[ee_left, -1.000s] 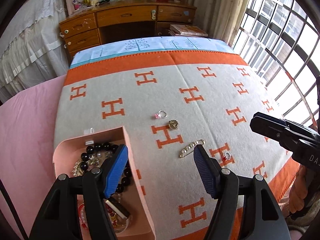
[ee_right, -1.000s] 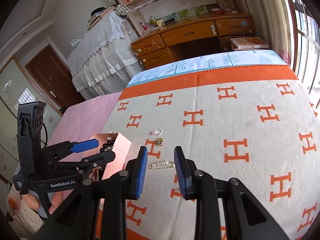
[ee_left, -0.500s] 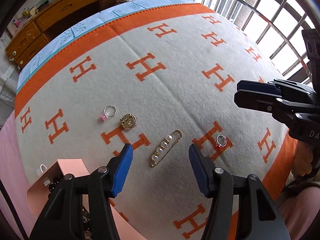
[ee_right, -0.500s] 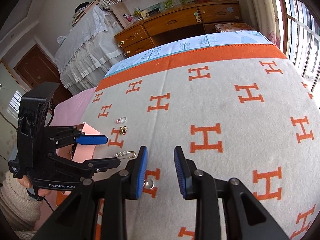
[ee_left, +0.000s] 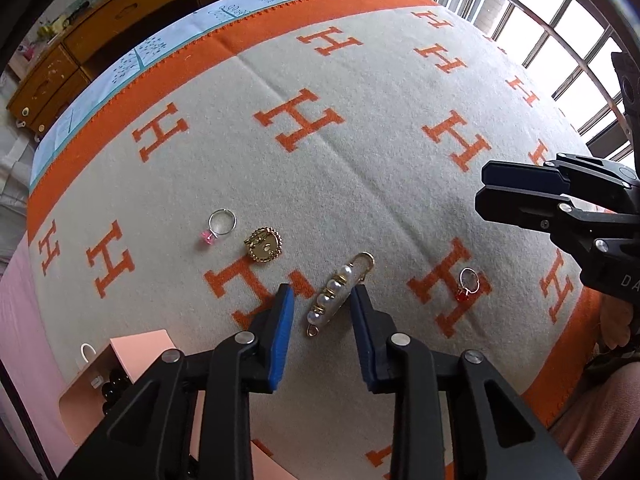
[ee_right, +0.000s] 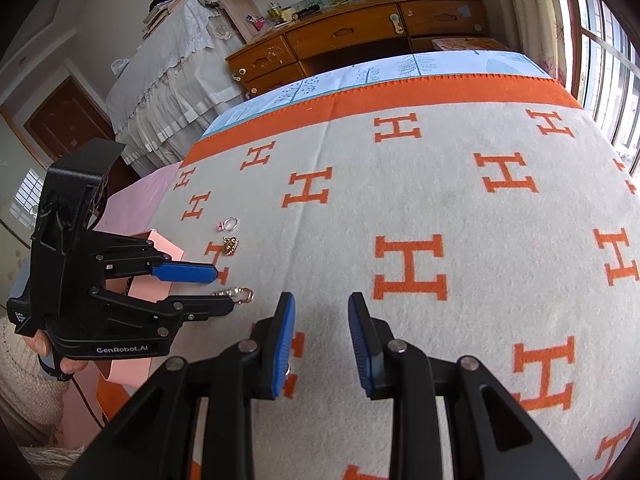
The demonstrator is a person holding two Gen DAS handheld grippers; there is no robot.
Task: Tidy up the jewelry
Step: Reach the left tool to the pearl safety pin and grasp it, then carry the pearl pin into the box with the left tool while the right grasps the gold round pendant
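L gripper (ee_left: 322,300): was over box (ee_left: 132,354) w/ jaws wide; now swung right & down, pointing steeply at blanket, straddling pearl pin (ee_left: 340,294).
L jaws: closing, much narrower than 1 s ago; pin between the pads, not pinched yet.
Box: was under L gripper, centre-low in L view; now only a corner at lower left.
R gripper (ee_right: 322,312): dropped closer to blanket; gap same.
Red ring (ee_left: 467,285): seen between R jaws 0.5 s ago in R view; now mostly hidden behind R's left pad.
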